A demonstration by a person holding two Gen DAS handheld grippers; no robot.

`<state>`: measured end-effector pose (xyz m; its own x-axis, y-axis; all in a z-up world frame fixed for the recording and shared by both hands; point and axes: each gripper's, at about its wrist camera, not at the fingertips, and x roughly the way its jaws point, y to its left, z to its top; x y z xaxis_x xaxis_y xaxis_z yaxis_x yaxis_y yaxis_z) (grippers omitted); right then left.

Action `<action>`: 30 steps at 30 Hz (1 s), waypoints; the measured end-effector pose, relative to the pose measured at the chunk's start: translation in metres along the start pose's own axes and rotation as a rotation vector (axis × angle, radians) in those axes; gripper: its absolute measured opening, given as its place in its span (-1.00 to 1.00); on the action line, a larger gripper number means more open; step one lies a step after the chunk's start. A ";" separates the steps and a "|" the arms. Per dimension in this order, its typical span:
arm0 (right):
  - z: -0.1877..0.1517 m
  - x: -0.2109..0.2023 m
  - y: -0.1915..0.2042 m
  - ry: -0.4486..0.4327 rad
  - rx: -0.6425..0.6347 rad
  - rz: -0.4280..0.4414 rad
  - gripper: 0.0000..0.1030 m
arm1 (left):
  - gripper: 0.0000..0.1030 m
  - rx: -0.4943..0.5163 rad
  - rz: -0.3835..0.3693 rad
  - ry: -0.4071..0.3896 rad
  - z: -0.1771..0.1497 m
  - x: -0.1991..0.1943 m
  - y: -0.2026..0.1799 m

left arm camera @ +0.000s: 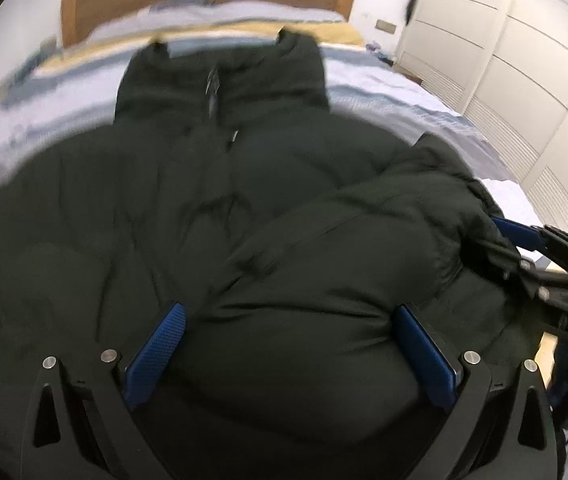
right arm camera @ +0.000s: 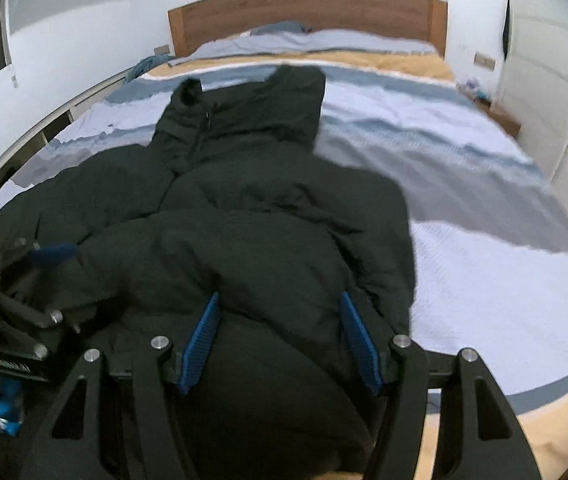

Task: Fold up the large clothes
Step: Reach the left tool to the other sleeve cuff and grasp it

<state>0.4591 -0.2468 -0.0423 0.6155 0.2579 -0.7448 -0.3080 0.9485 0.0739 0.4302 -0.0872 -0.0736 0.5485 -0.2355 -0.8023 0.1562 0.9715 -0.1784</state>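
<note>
A dark puffy hooded jacket [left arm camera: 243, 168] lies front up on the bed, hood toward the headboard. In the left wrist view my left gripper [left arm camera: 292, 340] has a thick fold of its lower part bulging between the blue pads, which press on it. My right gripper [left arm camera: 524, 236] shows at the right edge, buried in the fabric. In the right wrist view the jacket [right arm camera: 267, 184] fills the middle. My right gripper [right arm camera: 279, 336] is shut on a thick fold of it. My left gripper [right arm camera: 51, 254] sits close at the left, also in the fabric.
The bed cover [right arm camera: 464, 240] is striped blue, white and yellow, with open cover to the right of the jacket. A wooden headboard [right arm camera: 308, 12] stands at the far end. White wardrobe doors [left arm camera: 524, 80] line the right side, with a small nightstand [right arm camera: 500, 116] beside them.
</note>
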 end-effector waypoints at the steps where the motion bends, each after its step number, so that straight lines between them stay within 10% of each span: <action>1: -0.001 0.006 -0.003 0.009 -0.001 0.009 0.17 | 0.99 -0.018 -0.004 0.008 -0.001 -0.002 0.007; 12: 0.018 -0.029 -0.011 0.097 0.015 -0.095 0.17 | 0.98 -0.065 0.252 0.115 -0.020 -0.068 0.066; 20: 0.003 -0.037 0.032 0.179 0.076 0.011 0.17 | 0.98 -0.121 0.121 0.126 -0.020 -0.080 0.057; 23: -0.004 -0.027 0.038 0.238 0.087 -0.026 0.17 | 0.96 -0.009 0.191 0.214 -0.022 -0.055 0.049; 30: 0.024 -0.050 0.051 0.261 0.140 -0.092 0.17 | 0.73 -0.141 0.152 0.211 -0.022 -0.101 0.116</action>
<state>0.4299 -0.2064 0.0150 0.4233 0.1307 -0.8965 -0.1454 0.9865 0.0752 0.3749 0.0498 -0.0258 0.3717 -0.0903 -0.9240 -0.0383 0.9929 -0.1124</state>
